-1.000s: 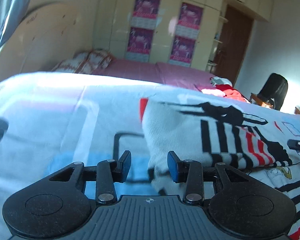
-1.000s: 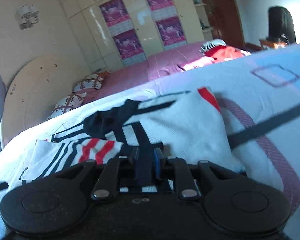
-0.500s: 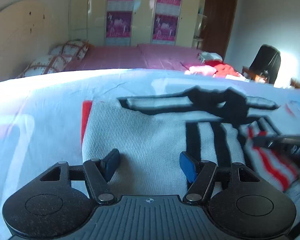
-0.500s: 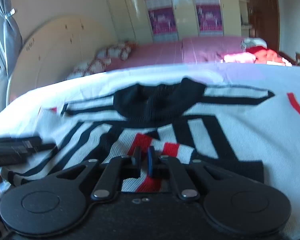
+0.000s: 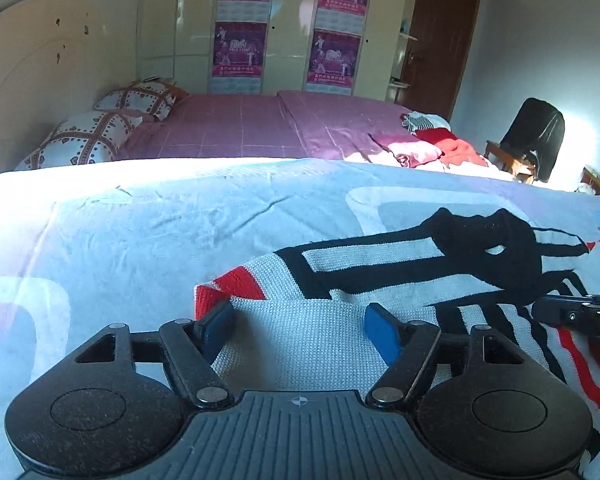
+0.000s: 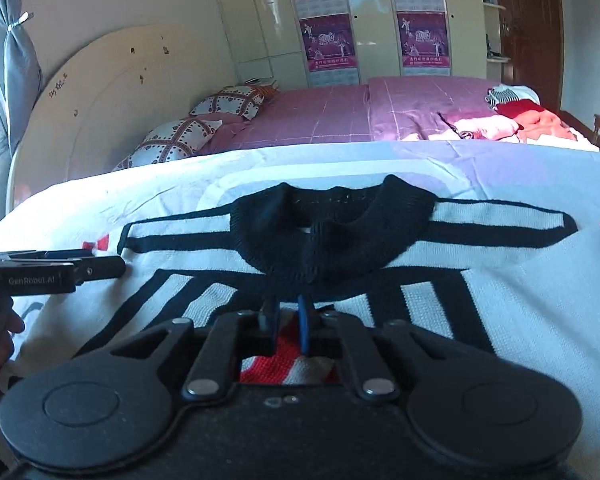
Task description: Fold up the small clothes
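- The sweater, a white knit with black stripes, a black collar and red bands, lay spread on the bed over a pale printed sheet, collar toward the far side.
- At the garment's left edge, the left gripper hovered low with its jaws spread wide and nothing between them; plain white knit showed in the gap, and the red cuff band lay just beside the left fingertip.
- A good grasp there would likely call for pinching the folded edge near that red band through all its layers, not just the top one, so the side lifts cleanly.
- Toward the middle, the right gripper had its jaws drawn nearly together on a red-and-white striped part of the sweater just below the collar; it looked like a sleeve end, though that could not be told for sure.
- By the look of it, that piece should be laid flat across the chest and let go only once it lies smooth, with both sides kept level so the fold stays square.
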`<control>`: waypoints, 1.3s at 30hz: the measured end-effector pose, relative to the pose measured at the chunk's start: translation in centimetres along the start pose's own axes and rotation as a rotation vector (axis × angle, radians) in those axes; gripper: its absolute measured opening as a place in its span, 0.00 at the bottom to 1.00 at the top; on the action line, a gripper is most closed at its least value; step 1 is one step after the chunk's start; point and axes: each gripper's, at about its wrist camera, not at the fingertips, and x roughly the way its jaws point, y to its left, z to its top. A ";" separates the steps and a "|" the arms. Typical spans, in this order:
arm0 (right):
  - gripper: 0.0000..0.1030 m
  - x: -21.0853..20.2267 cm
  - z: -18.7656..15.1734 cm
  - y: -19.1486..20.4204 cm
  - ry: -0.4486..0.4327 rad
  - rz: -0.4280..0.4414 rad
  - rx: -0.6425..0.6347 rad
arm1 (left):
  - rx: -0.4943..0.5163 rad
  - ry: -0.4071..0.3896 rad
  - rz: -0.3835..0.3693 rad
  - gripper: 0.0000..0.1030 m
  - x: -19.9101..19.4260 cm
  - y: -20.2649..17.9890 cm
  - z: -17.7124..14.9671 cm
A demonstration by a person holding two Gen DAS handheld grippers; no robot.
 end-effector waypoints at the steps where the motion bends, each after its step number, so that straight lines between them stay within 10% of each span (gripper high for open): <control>1: 0.08 -0.4 0.0 -0.1 -0.001 -0.002 0.003 | -0.006 -0.010 0.013 0.70 -0.8 -0.1 0.0; 10: 0.18 -6.1 -2.1 1.8 -0.059 0.074 -0.051 | 0.025 -0.084 -0.043 0.70 -8.1 -3.7 -4.0; 17: 0.18 -6.5 -4.3 2.0 -0.003 -0.033 -0.138 | 0.109 -0.068 0.049 0.70 -9.0 -4.7 -5.9; 24: 0.13 -6.9 -5.2 1.6 0.000 -0.036 -0.153 | 0.151 -0.023 -0.026 0.70 -7.5 -8.2 -6.3; 33: 0.08 -9.5 -5.6 -6.8 -0.036 -0.153 0.071 | 0.106 -0.033 -0.038 0.73 -7.4 -6.6 -7.2; 36: 0.31 -11.0 -5.4 -6.8 -0.082 -0.195 0.110 | 0.094 -0.038 -0.033 0.73 -7.3 -6.7 -7.1; 39: 0.31 -10.3 -5.8 -8.3 -0.034 -0.142 0.230 | 0.090 -0.038 -0.038 0.73 -7.3 -6.6 -7.1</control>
